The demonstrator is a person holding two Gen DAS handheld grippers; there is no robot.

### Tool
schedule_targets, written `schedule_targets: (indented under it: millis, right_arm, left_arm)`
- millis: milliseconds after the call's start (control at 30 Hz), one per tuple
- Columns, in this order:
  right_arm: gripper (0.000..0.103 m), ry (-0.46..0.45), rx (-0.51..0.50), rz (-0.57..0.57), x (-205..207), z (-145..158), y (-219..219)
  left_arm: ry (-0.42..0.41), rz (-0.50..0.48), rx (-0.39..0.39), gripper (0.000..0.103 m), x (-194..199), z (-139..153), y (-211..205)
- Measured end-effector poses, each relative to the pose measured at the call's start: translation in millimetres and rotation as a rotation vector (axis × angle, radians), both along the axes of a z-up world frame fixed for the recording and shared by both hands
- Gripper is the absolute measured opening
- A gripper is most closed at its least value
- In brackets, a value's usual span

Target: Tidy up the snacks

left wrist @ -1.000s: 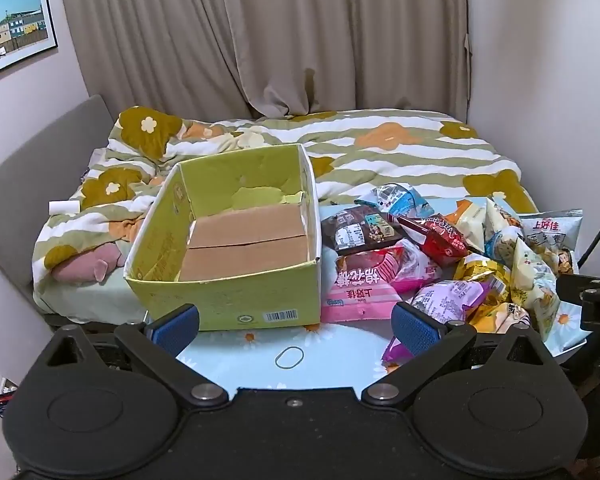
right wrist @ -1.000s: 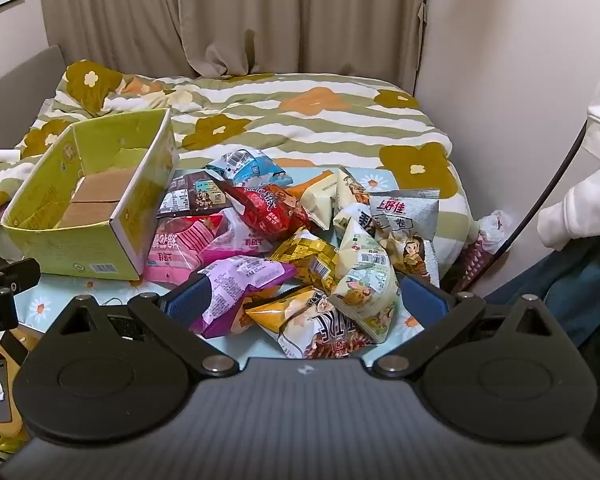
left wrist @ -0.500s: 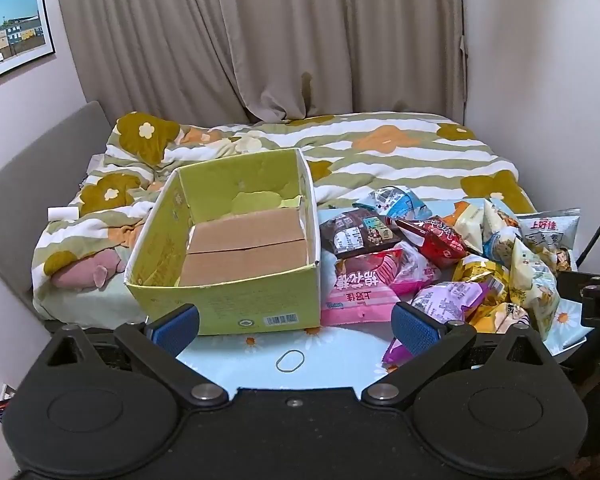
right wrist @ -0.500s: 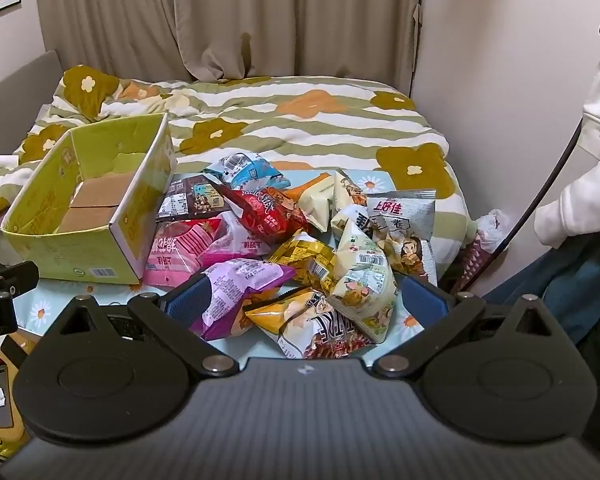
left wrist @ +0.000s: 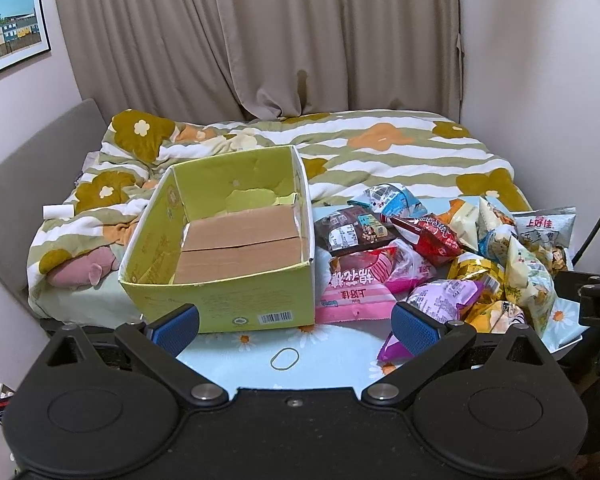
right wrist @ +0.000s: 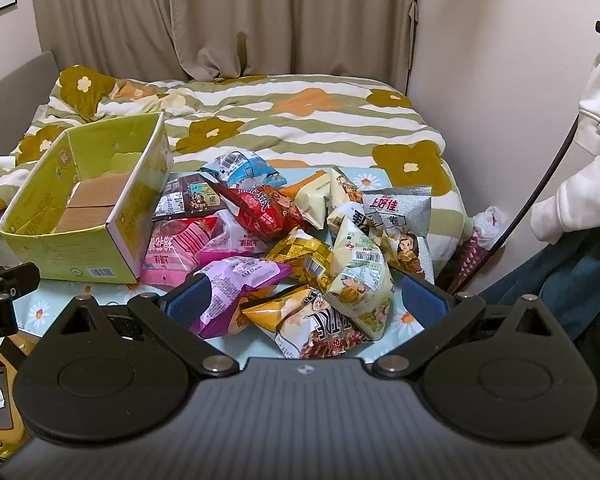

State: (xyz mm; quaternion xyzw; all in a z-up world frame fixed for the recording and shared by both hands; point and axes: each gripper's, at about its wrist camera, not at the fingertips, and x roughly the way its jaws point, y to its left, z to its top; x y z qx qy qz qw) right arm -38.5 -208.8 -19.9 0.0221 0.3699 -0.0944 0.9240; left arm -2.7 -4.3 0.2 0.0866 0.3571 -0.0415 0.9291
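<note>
**A:** Status at that frame?

**B:** I had both tools hovering at the near edge of the worktop [left wrist: 332, 344]. Left gripper [left wrist: 296, 322]: jaws spread wide, nothing between them. Right gripper [right wrist: 304, 300]: same, spread and empty. Nothing was packed yet; the green box [left wrist: 220, 300] sat on the left with only its bare cardboard floor showing.

**A:** Snacks?

**B:** Loose heap on the worktop just right of the box, bags overlapping. The pink bag [right wrist: 168, 256] was touching the box wall. The purple bag [right wrist: 240, 280] and the yellow bag [right wrist: 300, 320] lay nearest my right jaws.

**A:** How did you expect them to handle?

**B:** My read: light, puffed with air, slick foil, crushable contents. A squeeze across the belly would likely slip or break what's inside. I judged the flat crimped end seam to be the better hold, with light pressure.

**A:** First pick?

**B:** The purple one looked best: on top, near edge free. Lifting a buried bag would probably drag its neighbours.
</note>
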Motion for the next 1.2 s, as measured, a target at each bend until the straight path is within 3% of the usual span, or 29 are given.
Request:
schedule_targets:
  millis: [1200]
  right_arm:
    - [0.103, 0.005, -0.004, 0.0, 1.8, -0.6, 1.8]
  left_arm:
    - [0.014, -0.007, -0.016, 0.103, 3.5, -1.1, 2.1]
